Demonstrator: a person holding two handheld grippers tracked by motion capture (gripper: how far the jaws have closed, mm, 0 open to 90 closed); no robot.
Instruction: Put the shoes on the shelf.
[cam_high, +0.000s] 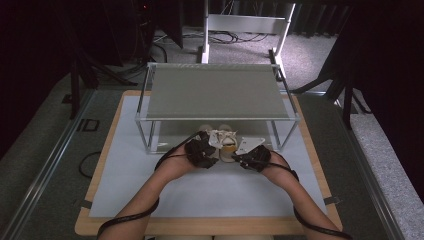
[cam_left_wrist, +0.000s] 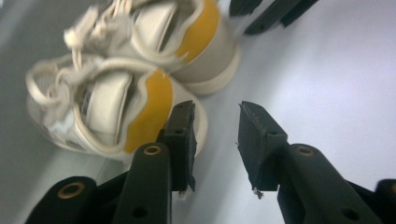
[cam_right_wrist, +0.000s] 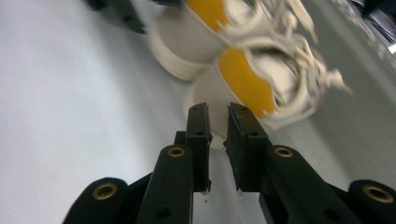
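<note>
Your left tool (cam_left_wrist: 215, 140) fills the foreground of its own view, jaws apart with only bare counter (cam_left_wrist: 327, 84) between them: released, gripping nothing. The near shoe (cam_left_wrist: 112, 116) sits at ten o'clock from those jaws, its heel just behind the left jaw; whether the jaw touches the heel I cannot tell. The second shoe (cam_left_wrist: 187, 42) lies beyond, at twelve o'clock.

Your right tool (cam_right_wrist: 218, 140) is nearly clenched, a thin gap between the pads and nothing in it. The shoe nearest it (cam_right_wrist: 252, 84) lies just past the tips, at one o'clock.

From above, both shoes (cam_high: 222, 142) sit together at the front edge of the rack (cam_high: 217, 90), between your hands.

The risk, I judge: narrow jaws will push a heel rather than straddle it, sliding the pair back under the rack. Loose laces (cam_right_wrist: 299, 42) could also snag a tip.
</note>
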